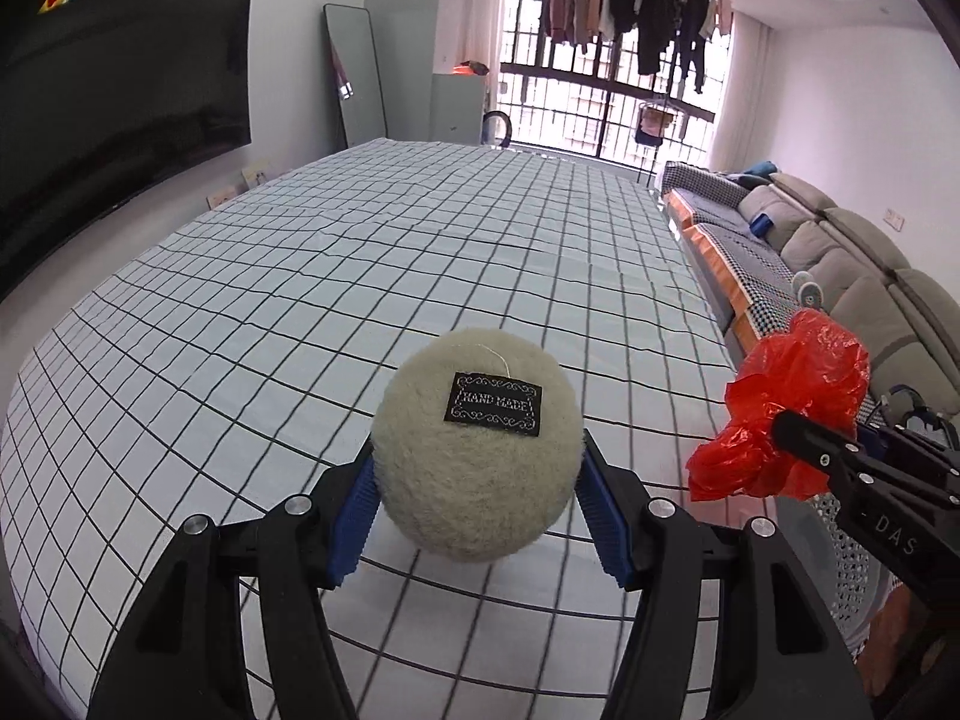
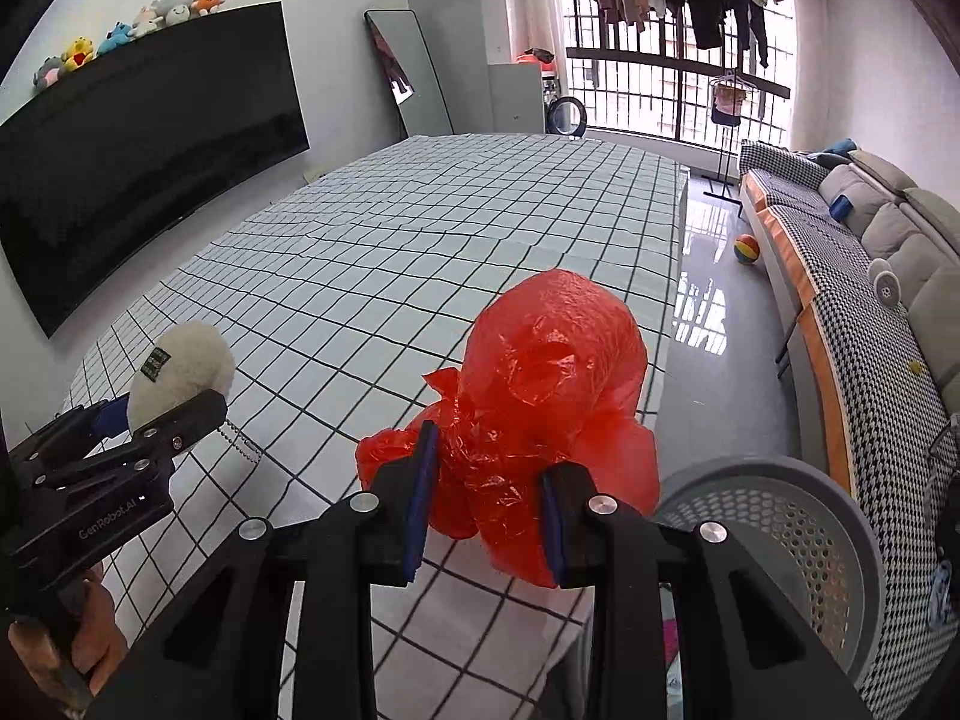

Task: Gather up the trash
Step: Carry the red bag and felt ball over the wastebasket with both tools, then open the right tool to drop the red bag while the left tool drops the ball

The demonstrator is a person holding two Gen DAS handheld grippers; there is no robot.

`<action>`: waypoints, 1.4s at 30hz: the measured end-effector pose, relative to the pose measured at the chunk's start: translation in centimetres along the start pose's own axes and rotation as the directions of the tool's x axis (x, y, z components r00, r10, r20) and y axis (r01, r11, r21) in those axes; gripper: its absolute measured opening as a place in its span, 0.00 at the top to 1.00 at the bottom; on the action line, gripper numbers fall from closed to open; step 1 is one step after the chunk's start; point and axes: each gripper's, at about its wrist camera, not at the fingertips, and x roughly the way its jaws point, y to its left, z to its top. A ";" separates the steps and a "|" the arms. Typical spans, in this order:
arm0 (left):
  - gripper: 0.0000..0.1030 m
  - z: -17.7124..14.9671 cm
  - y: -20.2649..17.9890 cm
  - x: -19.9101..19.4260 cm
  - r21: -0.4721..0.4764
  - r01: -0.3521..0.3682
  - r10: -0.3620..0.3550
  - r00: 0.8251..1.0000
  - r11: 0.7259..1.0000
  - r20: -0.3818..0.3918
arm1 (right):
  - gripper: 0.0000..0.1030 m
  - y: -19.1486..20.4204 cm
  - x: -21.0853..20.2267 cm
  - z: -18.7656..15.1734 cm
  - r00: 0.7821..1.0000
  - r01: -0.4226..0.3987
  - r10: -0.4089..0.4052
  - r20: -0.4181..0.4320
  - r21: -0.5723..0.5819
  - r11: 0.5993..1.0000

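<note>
Left wrist view: the left tool (image 1: 478, 495) pinches a round wool ball (image 1: 477, 444) above the checked worktop (image 1: 360, 276), its black label (image 1: 493, 404) facing up and near. At right, the right tool (image 1: 798, 432) grips a red plastic bag (image 1: 786, 414).

Right wrist view: the right tool (image 2: 487, 501) squeezes the red plastic bag (image 2: 540, 384), knot near, bulk pointing far, over the worktop's right edge beside a grey perforated basket (image 2: 798, 516).

Daylight pours in through the tall barred balcony window (image 1: 606, 66) at the far end and burns out to near white between the bars, leaving the hanging clothes as dark shapes. The glossy pale floor (image 2: 702, 276) mirrors that glare, and the wide black curved screen (image 2: 138, 138) carries soft reflections. Both fisheye views bow the white grid-patterned desk cloth (image 1: 360, 276), darken at the corners, and stay sharp except for slight softness near the bottom edge.
</note>
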 end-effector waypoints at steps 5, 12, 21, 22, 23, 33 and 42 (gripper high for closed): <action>0.42 -1.0 -4.1 -1.7 0.050 0.070 -0.071 0.997 0.996 0.012 | 0.72 -3.5 -3.2 -2.2 0.999 0.041 -0.042 0.019 0.060 0.997; 0.42 -2.5 -10.6 -2.6 0.103 0.188 -0.187 0.982 0.977 -0.017 | 0.72 -9.3 -7.0 -6.1 0.990 0.130 -0.137 0.028 0.169 0.977; 0.42 -4.8 -18.3 -1.8 0.197 0.268 -0.257 0.963 0.943 -0.079 | 0.72 -15.9 -9.3 -10.7 0.976 0.217 -0.218 -0.020 0.249 0.944; 0.42 -5.1 -18.9 -1.6 0.204 0.269 -0.258 0.963 0.941 -0.082 | 0.72 -16.4 -9.3 -10.9 0.976 0.216 -0.217 -0.025 0.249 0.944; 0.42 -5.4 -19.4 -1.4 0.209 0.271 -0.258 0.962 0.940 -0.087 | 0.72 -16.7 -9.2 -11.3 0.976 0.218 -0.217 -0.030 0.244 0.945; 0.40 -6.2 -22.4 0.9 0.250 0.260 -0.229 0.962 0.933 -0.149 | 0.72 -19.1 -6.8 -12.8 0.983 0.181 -0.165 -0.085 0.239 0.954; 0.33 -5.9 -22.8 1.3 0.249 0.241 -0.208 0.966 0.938 -0.155 | 0.56 -20.0 -5.9 -12.2 0.986 0.161 -0.146 -0.083 0.221 0.962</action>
